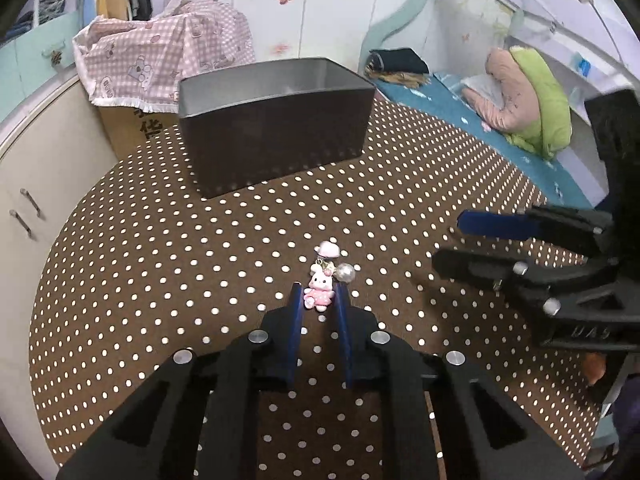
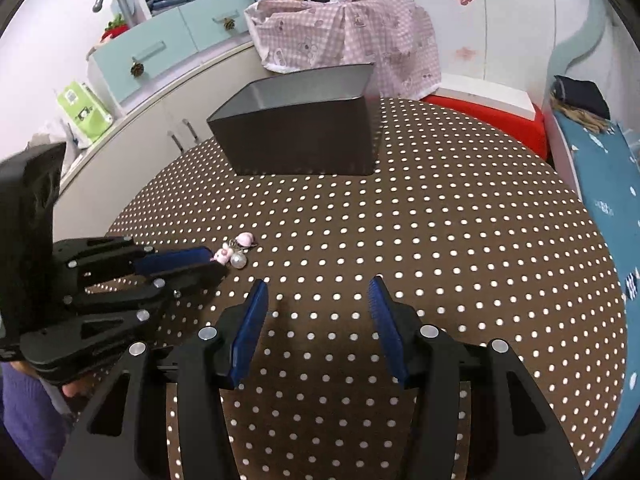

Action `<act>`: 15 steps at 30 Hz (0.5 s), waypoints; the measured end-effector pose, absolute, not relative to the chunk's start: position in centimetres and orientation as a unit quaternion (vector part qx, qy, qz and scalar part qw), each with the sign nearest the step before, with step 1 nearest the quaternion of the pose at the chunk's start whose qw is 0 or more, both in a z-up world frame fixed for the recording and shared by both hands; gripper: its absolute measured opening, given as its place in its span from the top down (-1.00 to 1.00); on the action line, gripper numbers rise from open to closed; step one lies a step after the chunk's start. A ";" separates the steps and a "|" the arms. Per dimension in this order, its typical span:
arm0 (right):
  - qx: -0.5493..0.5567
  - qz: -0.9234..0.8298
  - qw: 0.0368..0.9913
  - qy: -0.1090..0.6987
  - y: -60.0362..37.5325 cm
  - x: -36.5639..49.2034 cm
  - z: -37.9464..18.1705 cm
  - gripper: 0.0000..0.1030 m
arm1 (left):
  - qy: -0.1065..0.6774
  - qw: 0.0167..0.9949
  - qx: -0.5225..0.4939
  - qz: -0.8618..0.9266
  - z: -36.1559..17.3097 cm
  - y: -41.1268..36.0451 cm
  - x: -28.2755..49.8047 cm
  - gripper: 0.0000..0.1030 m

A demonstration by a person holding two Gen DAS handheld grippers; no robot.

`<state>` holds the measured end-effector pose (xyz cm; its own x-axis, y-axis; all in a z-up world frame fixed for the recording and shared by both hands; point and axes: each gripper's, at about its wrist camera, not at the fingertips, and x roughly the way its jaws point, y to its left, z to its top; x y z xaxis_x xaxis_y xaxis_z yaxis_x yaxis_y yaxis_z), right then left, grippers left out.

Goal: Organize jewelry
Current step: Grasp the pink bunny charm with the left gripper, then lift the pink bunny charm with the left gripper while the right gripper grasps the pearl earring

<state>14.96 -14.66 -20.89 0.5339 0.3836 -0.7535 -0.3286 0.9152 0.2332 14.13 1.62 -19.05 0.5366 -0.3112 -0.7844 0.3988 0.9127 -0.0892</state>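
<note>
A keychain-like charm lies on the brown polka-dot tablecloth [image 1: 160, 264]: a pink bunny figure [image 1: 319, 295], a pearl bead [image 1: 345, 273] and a small pink cap piece [image 1: 329, 248]. My left gripper [image 1: 318, 290] is shut on the bunny, its blue pads [image 1: 297, 312] pressing on both sides. From the right wrist the same grip shows at the left gripper [image 2: 218, 262], with the bunny [image 2: 221, 255] and pearl [image 2: 239, 260] at its tips. My right gripper [image 2: 319, 284] stands open above bare cloth, to the right of the charm. A dark open box [image 1: 276, 148] stands at the table's far side.
The round table's edge curves close behind the box [image 2: 304, 140]. A pink checked cloth [image 2: 352, 28] covers something behind it. A white cabinet [image 1: 44, 168] stands left and a bed with a blue cover [image 1: 460, 108] right. A red stool [image 2: 504, 120] sits beside the table.
</note>
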 end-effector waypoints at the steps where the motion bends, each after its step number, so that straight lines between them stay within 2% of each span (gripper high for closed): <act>1: 0.029 0.205 0.875 0.438 -14.4 14.9 -20.9 0.00 | 0.434 0.877 0.047 -0.202 -18.8 1.9 14.1 0.72; 8: 0.011 0.217 0.872 0.438 -12.3 15.3 -20.8 0.00 | 0.410 0.893 0.002 -0.187 -16.8 5.2 13.1 0.76; 15: -0.030 0.231 0.867 0.441 -8.2 16.4 -21.2 0.00 | 0.415 0.893 -0.013 -0.173 -17.4 7.0 12.4 0.76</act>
